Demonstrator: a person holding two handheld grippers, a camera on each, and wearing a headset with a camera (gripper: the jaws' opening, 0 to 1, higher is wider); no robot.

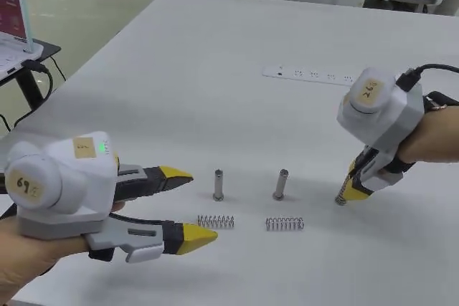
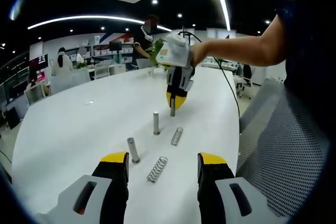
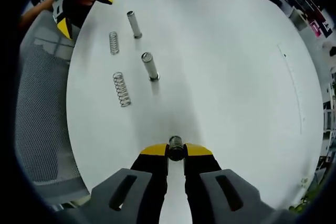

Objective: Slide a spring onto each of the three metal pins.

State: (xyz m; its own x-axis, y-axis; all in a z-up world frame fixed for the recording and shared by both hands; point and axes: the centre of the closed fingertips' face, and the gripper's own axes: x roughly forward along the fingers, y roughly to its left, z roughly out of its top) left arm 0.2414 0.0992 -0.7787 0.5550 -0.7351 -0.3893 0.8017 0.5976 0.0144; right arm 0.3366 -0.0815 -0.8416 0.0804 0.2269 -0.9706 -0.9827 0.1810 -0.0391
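The white table [image 1: 215, 69] was smooth and matte, a broad rounded slab. The left gripper [image 1: 201, 204], grey-bodied with black arms and yellow wedge tips, hovered low over the near edge with its jaws spread wide and nothing between them. Across the way the right gripper [image 1: 352, 188] pointed down at the tabletop, its yellow tips pinched tight on the held spring [image 3: 176, 146]. That was a small coil standing upright with its lower end at the table surface, and whether a pin ran through it could not be told. A long white power strip [image 1: 308, 74] lay flat farther back.

Between the grippers stood the first pin [image 1: 219, 184] and the second pin [image 1: 280, 184]. Both were bare, upright cylinders of dull grey metal with a slightly wider cap. Just in front of each lay a fine silvery wire coil on its side: the first loose spring [image 1: 216, 221] and the second loose spring [image 1: 285, 224], close to the pins but not touching them.
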